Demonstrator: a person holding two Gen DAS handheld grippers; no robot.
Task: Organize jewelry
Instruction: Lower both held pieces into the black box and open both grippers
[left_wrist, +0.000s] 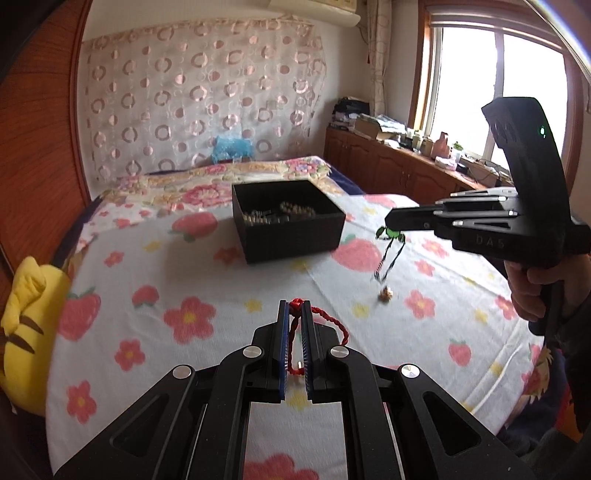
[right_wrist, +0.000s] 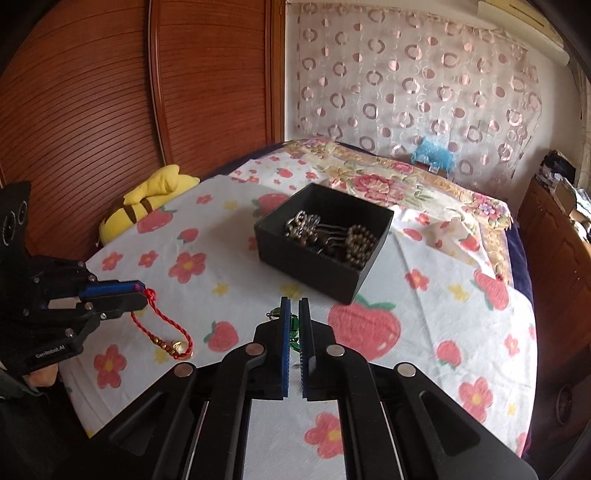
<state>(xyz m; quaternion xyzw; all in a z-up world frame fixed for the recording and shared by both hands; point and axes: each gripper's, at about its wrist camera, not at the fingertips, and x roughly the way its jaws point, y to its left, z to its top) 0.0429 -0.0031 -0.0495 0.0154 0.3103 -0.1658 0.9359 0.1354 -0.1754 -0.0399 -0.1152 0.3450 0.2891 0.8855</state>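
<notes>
Black box (right_wrist: 325, 236) sits upper centre, ahead of both; left gripper (left_wrist: 294, 314) pinches red cord (left_wrist: 332, 325); right gripper (right_wrist: 294, 310), nearer, pinches green-beaded piece (left_wrist: 391, 236).

Bright daylight from a blown-out window (left_wrist: 495, 92), strong fisheye bending at dark edges, slight motion blur.

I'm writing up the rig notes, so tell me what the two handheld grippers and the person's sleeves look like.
Both are black plastic pistol-grip tools with angular linkage arms, silver round pins and blue ribbed finger pads. The left gripper carries white GenRobot.AI lettering on its body. The right gripper reads DAS, with a green light on its tall black housing. A dark sleeve shows.
</notes>
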